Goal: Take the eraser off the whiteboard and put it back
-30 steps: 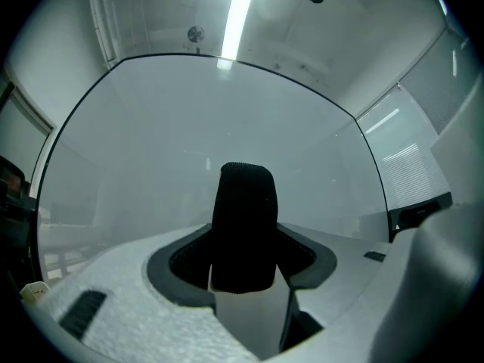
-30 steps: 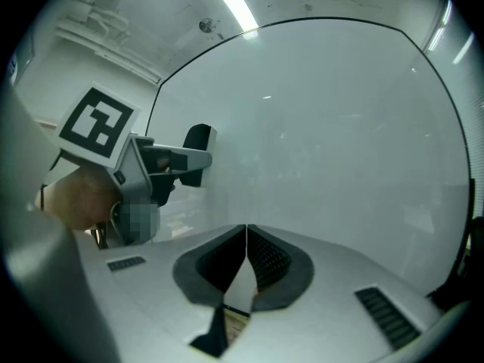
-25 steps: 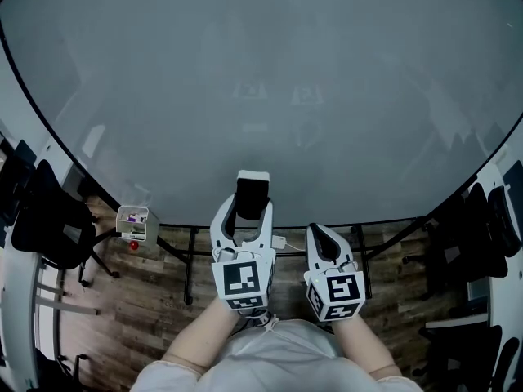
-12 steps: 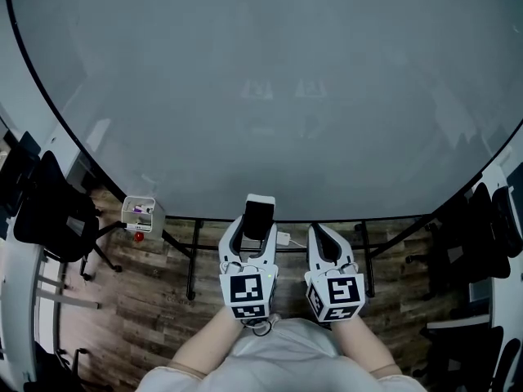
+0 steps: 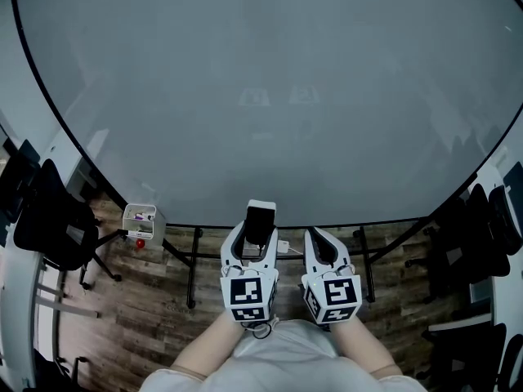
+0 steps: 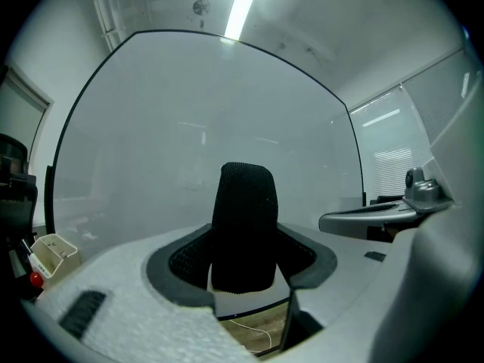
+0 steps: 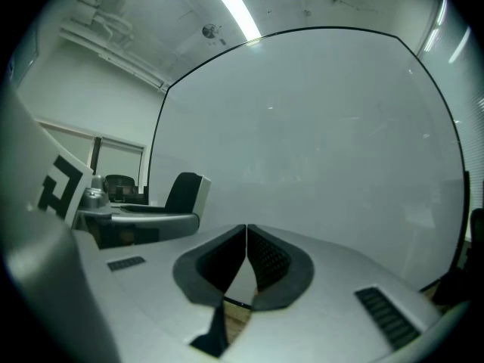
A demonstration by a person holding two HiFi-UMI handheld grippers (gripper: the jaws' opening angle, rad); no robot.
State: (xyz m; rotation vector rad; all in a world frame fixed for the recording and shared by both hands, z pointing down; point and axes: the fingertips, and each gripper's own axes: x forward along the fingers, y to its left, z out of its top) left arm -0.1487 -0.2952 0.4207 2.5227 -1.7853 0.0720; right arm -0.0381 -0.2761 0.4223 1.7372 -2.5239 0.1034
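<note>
A large whiteboard (image 5: pixel 270 88) fills the head view ahead of me. The eraser (image 5: pixel 260 221), black felt on a white back, stands upright between the jaws of my left gripper (image 5: pixel 259 229), which is shut on it near the board's bottom edge. In the left gripper view the eraser (image 6: pixel 243 227) rises dark between the pads, facing the whiteboard (image 6: pixel 204 142). Whether it touches the board I cannot tell. My right gripper (image 5: pixel 321 242) is beside it on the right, shut with nothing in it; its pads meet in the right gripper view (image 7: pixel 246 257), where the eraser (image 7: pixel 185 193) shows at left.
A small white holder (image 5: pixel 137 216) with markers hangs at the board's lower left edge, a red magnet (image 5: pixel 138 242) below it. Black office chairs (image 5: pixel 45 219) stand at both sides on the wooden floor (image 5: pixel 147 309). The board's metal stand legs (image 5: pixel 193 268) cross below its bottom edge.
My left gripper has come down with the eraser, from slightly higher on the board to its bottom edge. The right gripper has stayed put.
</note>
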